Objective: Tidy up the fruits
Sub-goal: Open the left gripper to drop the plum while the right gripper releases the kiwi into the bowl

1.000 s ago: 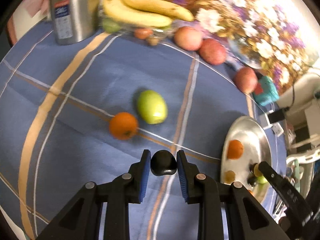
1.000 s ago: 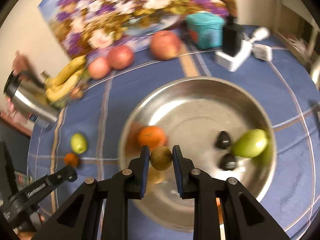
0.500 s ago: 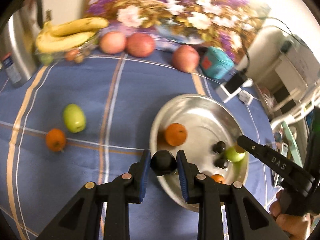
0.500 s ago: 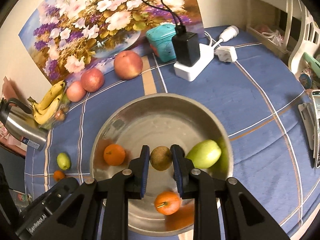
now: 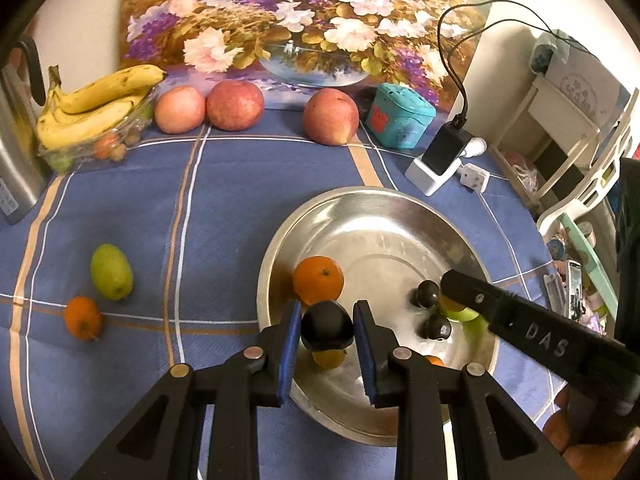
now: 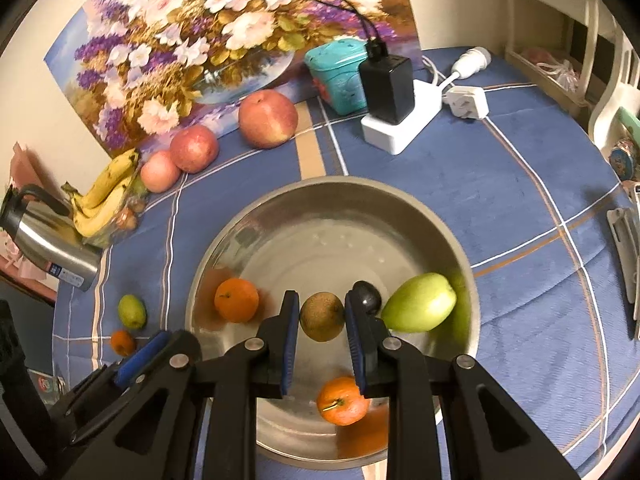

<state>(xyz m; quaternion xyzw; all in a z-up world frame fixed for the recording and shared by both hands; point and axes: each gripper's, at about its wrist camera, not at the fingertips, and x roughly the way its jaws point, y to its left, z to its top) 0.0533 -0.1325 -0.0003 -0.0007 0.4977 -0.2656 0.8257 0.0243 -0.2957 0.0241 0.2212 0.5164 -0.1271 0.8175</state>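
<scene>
Left wrist view: left tongs (image 5: 327,334) closed on a dark plum (image 5: 327,326), both blue pads touching it, held above the near rim of the metal bowl (image 5: 360,204). In the bowl: an orange (image 5: 318,280), two more dark plums (image 5: 428,293), a green fruit largely hidden behind the right tongs (image 5: 460,284), which reach in from the right; raised letters "DAS" readable on that arm. Whether they are open or closed cannot be told from this side. On the blue checked surface (image 5: 240,184) left of the bowl: a green mango (image 5: 111,271) and, just beside it, a small orange (image 5: 83,317). At the back: bananas (image 5: 96,102), three apples (image 5: 235,105), a teal tin (image 5: 400,121), a white power strip (image 5: 436,168) with a black charger, a flower painting (image 5: 288,20). Steel flask (image 5: 16,140) at far left; its label unreadable

Right wrist view: right tongs (image 6: 322,318) closed on a brownish round fruit (image 6: 322,316), held over the bowl (image 6: 332,200). Below and around it: an orange (image 6: 236,300) left, a second orange (image 6: 342,400) near, a green mango (image 6: 418,303) right with a dark plum (image 6: 366,296) touching it. Left tongs' blue pad (image 6: 140,356) visible at lower left
</scene>
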